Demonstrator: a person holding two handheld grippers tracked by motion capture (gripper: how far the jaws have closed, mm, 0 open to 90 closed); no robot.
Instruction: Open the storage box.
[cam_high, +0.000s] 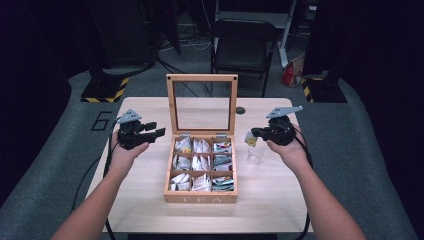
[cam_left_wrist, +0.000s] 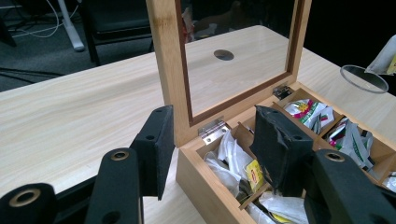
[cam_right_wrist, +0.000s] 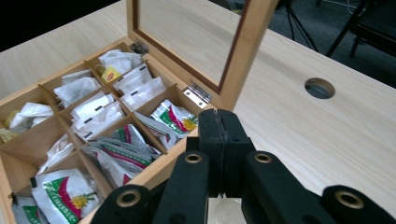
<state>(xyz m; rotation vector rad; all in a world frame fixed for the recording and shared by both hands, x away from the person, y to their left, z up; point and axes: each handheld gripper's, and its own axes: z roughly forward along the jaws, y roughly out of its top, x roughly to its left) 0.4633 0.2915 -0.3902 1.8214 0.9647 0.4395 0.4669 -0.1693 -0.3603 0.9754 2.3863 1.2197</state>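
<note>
Teabag (cam_high: 250, 139), a small pale packet with a yellow tag, hangs from the right gripper (cam_high: 256, 133) at right of centre in the high view, just above a clear cup (cam_high: 255, 156). That gripper's jaws are pressed together on it; in the right gripper view they meet flat with no gap. The left gripper (cam_high: 156, 129), left of centre, holds nothing, jaws partly apart. Between them sits a wooden tea box (cam_high: 200, 198) with nine compartments of sachets, its glass lid (cam_high: 202, 78) standing upright. The table (cam_high: 150, 200) is pale wood with a round cable hole (cam_high: 240, 110). Grey carpet surrounds it; a black chair (cam_high: 243, 47) stands in the dark room at upper centre.
</note>
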